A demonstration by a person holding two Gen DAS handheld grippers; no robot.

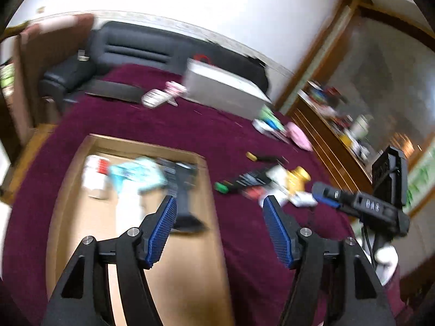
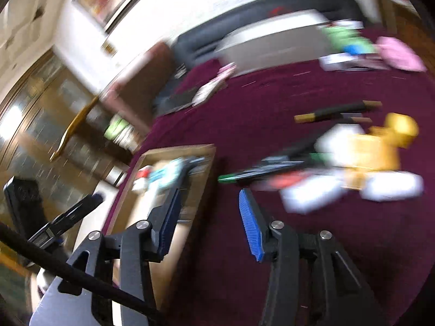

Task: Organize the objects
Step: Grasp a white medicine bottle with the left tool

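1. On the left, a shallow cardboard box (image 1: pixel 190 258) lies on the maroon cloth (image 1: pixel 163 125). At its far end sit a white can with a red label (image 1: pixel 95 174), a crumpled teal packet (image 1: pixel 138 175) and a black tool (image 1: pixel 182 190) that reaches toward the near side. Blur hides their finer detail.
2. The left gripper (image 1: pixel 218 205) hangs over the box's right wall, its blue-padded fingers (image 1: pixel 160 233) spread wide apart with nothing between them: released.
3. Right of the box, on the cloth, a loose pile holds a dark remote-like bar with a green end (image 1: pixel 221 187), something red (image 1: pixel 254 191), white pieces (image 1: pixel 301 199) and a yellow toy (image 1: pixel 297 178). Just beyond the pile lies a thin dark stick with a yellow tip (image 1: pixel 262 158).
4. Farther off, a grey box (image 1: pixel 223 89) stands near the far edge of the cloth, with a pink-and-white item (image 1: pixel 163 95) to its left and green, blue and pink things (image 1: pixel 282 127) to its right. A black sofa (image 1: pixel 136 46) runs behind.
5. The right gripper (image 2: pixel 210 197) hovers above the cloth between the cardboard box (image 2: pixel 202 168) and the pile, with the yellow toy (image 2: pixel 380 146) to its far right. Its jaws stand apart and hold nothing: released. In the left wrist view it (image 1: pixel 326 194) shows at the right edge, just beside the pile.
6. At far right, a wooden cabinet (image 1: pixel 334 146) carries cluttered small items, too blurred to name.
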